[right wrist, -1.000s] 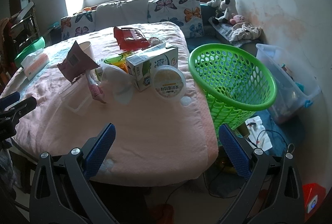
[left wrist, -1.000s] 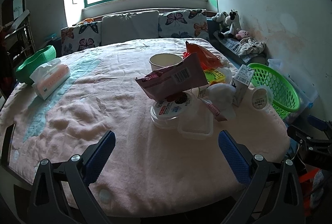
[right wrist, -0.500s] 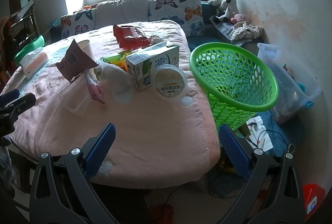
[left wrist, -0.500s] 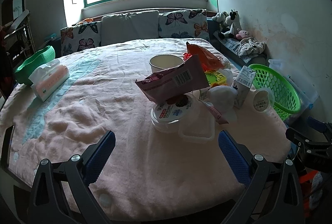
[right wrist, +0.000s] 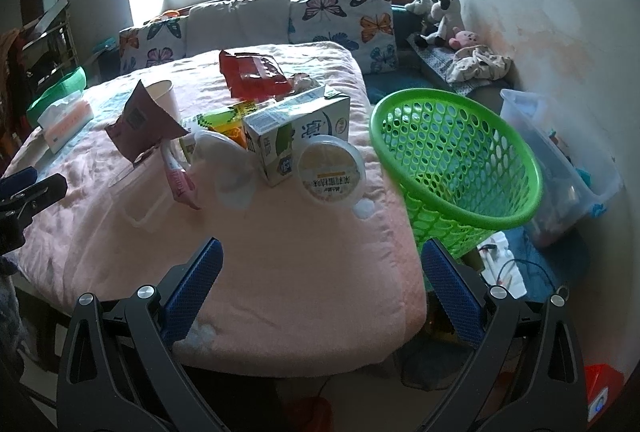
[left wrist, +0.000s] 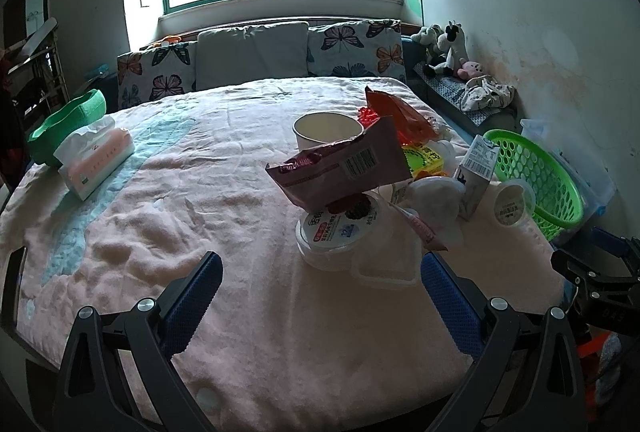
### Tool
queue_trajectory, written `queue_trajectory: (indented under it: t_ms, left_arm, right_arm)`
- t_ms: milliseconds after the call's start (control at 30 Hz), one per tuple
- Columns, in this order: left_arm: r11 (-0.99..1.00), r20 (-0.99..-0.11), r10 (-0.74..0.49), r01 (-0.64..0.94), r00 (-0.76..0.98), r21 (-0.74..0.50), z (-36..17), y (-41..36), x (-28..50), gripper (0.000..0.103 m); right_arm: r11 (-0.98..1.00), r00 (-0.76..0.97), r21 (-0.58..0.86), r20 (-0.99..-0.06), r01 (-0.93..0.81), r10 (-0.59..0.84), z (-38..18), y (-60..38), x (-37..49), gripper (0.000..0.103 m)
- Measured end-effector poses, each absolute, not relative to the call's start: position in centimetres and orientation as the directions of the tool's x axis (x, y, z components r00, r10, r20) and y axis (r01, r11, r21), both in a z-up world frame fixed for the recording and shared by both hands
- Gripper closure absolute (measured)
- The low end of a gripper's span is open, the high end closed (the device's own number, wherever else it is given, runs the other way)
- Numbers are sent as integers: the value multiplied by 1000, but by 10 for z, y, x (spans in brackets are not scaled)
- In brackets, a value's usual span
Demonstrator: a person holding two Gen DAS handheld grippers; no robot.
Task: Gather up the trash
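A pile of trash lies on the pink blanket: a maroon snack wrapper [left wrist: 344, 168] [right wrist: 140, 124] over a yoghurt tub [left wrist: 340, 228], a paper cup [left wrist: 326, 130], a red bag [right wrist: 252, 72], a milk carton [right wrist: 296, 136] and a round lidded tub [right wrist: 330, 172]. A green mesh basket [right wrist: 456, 168] [left wrist: 536, 176] stands off the bed's right edge. My left gripper [left wrist: 319, 260] is open just short of the yoghurt tub. My right gripper [right wrist: 321, 246] is open above bare blanket in front of the lidded tub. Neither holds anything.
A tissue box [left wrist: 96, 160] and a green bowl [left wrist: 68, 124] sit at the bed's far left. A clear storage bin [right wrist: 560, 160] stands on the floor beyond the basket. Butterfly cushions [left wrist: 352, 44] and stuffed toys [left wrist: 448, 48] line the back. Cables [right wrist: 504, 264] lie under the basket.
Both views have shifted only slightly; the right view has drawn a little closer to the pile and basket. Both grippers stay open, and nothing on the bed has moved.
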State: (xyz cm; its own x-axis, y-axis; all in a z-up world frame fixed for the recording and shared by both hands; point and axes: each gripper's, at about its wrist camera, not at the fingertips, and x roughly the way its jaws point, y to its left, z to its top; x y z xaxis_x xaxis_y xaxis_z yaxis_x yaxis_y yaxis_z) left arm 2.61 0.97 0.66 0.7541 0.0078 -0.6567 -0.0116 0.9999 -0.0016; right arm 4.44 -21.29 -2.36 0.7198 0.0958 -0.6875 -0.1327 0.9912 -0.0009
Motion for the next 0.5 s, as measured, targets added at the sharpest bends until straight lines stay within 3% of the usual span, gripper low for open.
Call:
queue_trajectory:
  t_ms: [500]
  left_arm:
    - [1000,-641,22,-4,767,30,14,24,46,6]
  right_arm:
    - [991,712,-7,-696,-135,92,-25,-214,71,5]
